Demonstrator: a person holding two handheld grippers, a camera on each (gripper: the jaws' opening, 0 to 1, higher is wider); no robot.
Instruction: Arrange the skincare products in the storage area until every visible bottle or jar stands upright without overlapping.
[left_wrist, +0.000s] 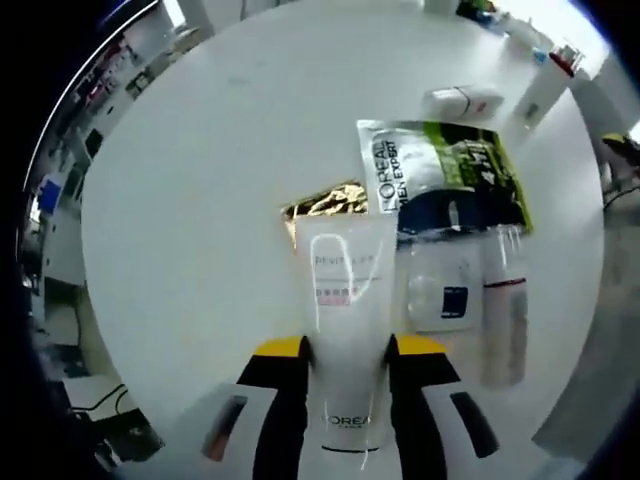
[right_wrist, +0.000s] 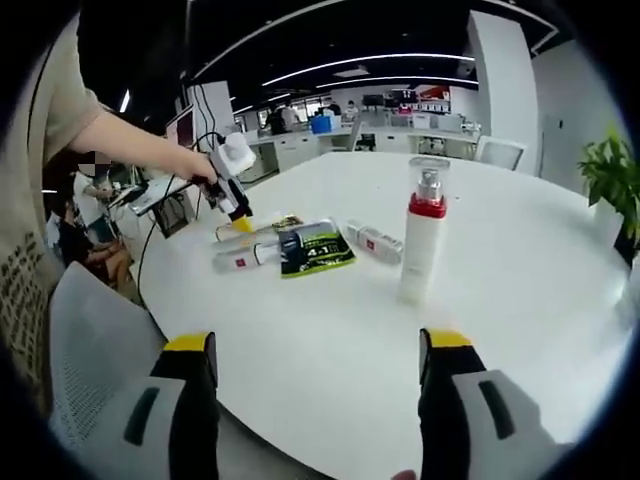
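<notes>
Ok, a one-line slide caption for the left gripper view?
Left hand-held gripper clamps a white L'Oreal tube above the white table, other skincare products beside it.

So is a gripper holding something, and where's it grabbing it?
Yes. The left gripper holds the white tube around its lower half, above the cap. The right gripper is open, holding nothing.

White L'Oréal tube (left_wrist: 345, 330) clamped between the left hand-held gripper's (left_wrist: 345, 375) jaws, cap end toward the camera. Green-and-black sachet (left_wrist: 440, 175) lies flat on the tabletop (left_wrist: 200, 200), gold packet (left_wrist: 325, 200) beside it. Red-banded bottle (left_wrist: 503, 320) and small white bottle (left_wrist: 462, 101) lie on their sides. Pump bottle (right_wrist: 420, 245) with red collar stands upright, well apart.
</notes>
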